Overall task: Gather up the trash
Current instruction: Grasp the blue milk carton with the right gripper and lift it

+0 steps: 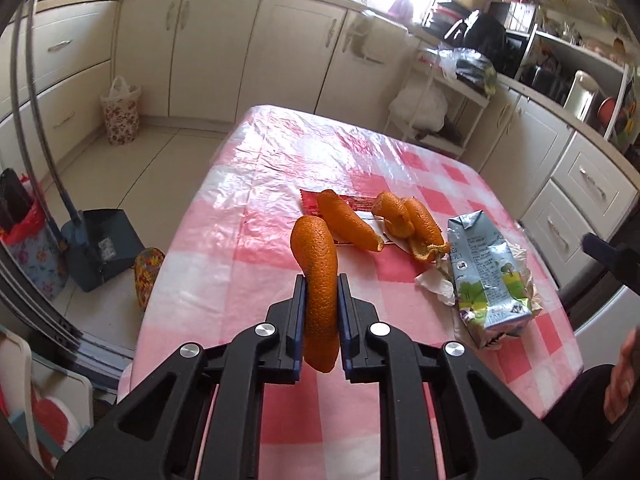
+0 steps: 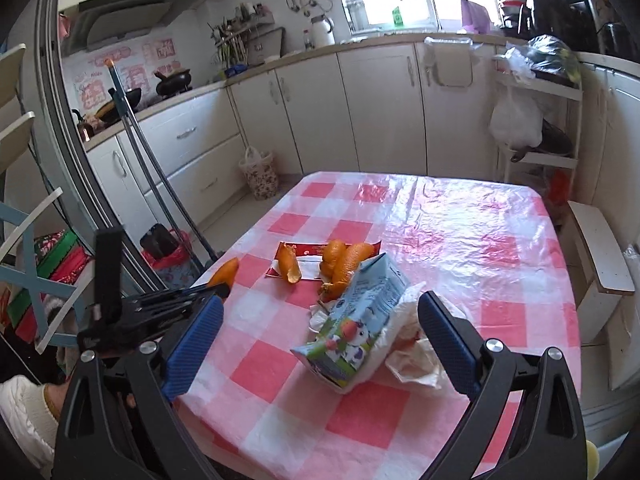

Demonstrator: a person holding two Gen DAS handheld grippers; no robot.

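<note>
**Left claw clamps a strip of orange peel; right claw stands wide over the carton**

The left claw (image 1: 322, 292) is closed narrow on a long curved strip of orange peel (image 1: 318, 280), its blue pads pressing both sides of the strip. The peel stands up between them, its rounded top arching toward 11 o'clock and its lower end hanging below the pads, clear of the pink-and-white checked plastic tabletop (image 1: 240, 208). In the right wrist view the same peel shows as an orange tip (image 2: 225, 272) at 10 o'clock from the carton, above the black frame of the left claw (image 2: 222, 290).

The rest of the trash lies in a cluster past the left claw. At 12 o'clock from it a flat red snack wrapper (image 1: 352, 204) lies under a second pointed piece of orange peel (image 1: 346, 222). At 1 o'clock a curled heap of orange peel pieces (image 1: 412, 222) touches the wrapper's right end. At 3 o'clock a crushed pale-blue drink carton with green and cartoon print (image 1: 486, 276) lies on its side on a crumpled white paper napkin (image 1: 434, 290).

The right claw (image 2: 320, 344) is spread wide, its blue-padded fingers (image 2: 196, 344) set apart either side of the drink carton (image 2: 360, 320) and touching neither it nor the napkin (image 2: 416, 364).

A hand (image 1: 624, 376) shows at the right edge of the left wrist view.
</note>
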